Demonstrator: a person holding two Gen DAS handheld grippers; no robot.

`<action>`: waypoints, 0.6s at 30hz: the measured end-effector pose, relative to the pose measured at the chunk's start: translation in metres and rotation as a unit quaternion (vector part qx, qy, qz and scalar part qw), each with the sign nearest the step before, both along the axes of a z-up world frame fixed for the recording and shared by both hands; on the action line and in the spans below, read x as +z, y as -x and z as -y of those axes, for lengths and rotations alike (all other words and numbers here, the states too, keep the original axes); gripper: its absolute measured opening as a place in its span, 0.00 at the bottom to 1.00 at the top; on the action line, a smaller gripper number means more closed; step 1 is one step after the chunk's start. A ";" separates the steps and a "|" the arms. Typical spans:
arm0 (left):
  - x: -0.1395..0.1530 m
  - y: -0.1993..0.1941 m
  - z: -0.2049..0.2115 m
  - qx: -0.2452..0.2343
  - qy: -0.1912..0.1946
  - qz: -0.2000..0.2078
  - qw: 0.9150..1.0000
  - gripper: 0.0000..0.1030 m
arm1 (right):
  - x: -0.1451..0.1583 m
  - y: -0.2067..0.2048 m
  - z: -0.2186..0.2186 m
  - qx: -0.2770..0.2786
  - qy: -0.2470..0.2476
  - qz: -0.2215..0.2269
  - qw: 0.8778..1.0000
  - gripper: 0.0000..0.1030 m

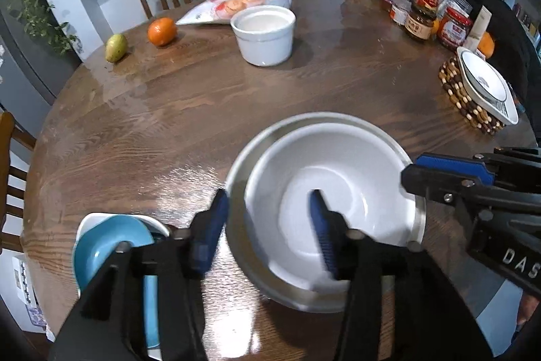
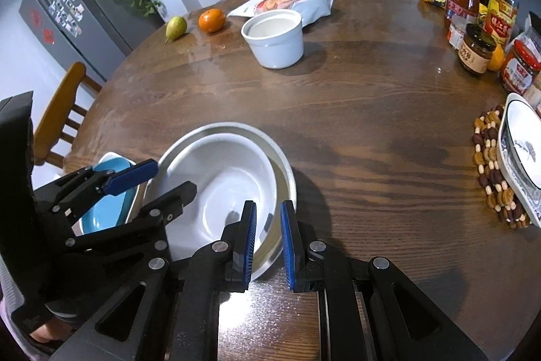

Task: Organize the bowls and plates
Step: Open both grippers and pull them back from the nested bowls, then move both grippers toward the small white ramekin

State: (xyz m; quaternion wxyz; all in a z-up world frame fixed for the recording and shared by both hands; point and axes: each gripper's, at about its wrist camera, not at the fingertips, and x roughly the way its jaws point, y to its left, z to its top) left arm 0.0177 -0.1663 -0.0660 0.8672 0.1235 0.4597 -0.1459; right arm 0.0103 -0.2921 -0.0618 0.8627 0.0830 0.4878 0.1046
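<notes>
I am clamping my right hand-held gripper point(image 2: 267, 239) on the steel bowl's point(image 2: 287, 168) rim at five o'clock; my left hand-held gripper point(image 1: 268, 219) is straddling the nested white bowl's point(image 1: 338, 192) rim, unclenched. Lifting one-sided risks tipping both onto the surface point(image 1: 169, 110).

Both grippers are held low and close together, each tipped steeply downward. The left gripper point(image 1: 268, 215) has its 2 blue-padded fingers point(image 1: 216, 219) spread well apart, straddling an edge without pressing on it. The right gripper point(image 2: 268, 225) has its 2 fingers point(image 2: 248, 232) drawn near each other, closed on a thin rim that runs between the pads. The right one comes in from the right side of the left one, their tips almost meeting, angled toward each other.
</notes>
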 end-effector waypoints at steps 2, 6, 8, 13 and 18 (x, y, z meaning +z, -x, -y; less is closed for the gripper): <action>0.006 0.001 -0.004 0.006 0.005 0.008 1.000 0.67 | 0.002 0.001 0.003 -0.005 -0.005 0.003 1.000 0.14; 0.021 0.001 -0.018 0.024 0.022 0.018 0.999 0.74 | 0.007 0.004 0.010 -0.016 -0.009 0.008 1.000 0.15; 0.026 0.000 -0.026 0.037 0.030 0.022 0.999 0.77 | 0.010 0.005 0.015 -0.023 -0.015 0.011 1.000 0.21; 0.041 -0.004 -0.047 0.071 0.050 0.023 0.996 0.88 | 0.015 0.007 0.029 -0.046 -0.028 0.019 0.998 0.53; 0.073 -0.004 -0.068 0.093 0.071 0.051 0.992 0.99 | 0.031 0.010 0.043 -0.057 -0.041 0.035 0.997 0.54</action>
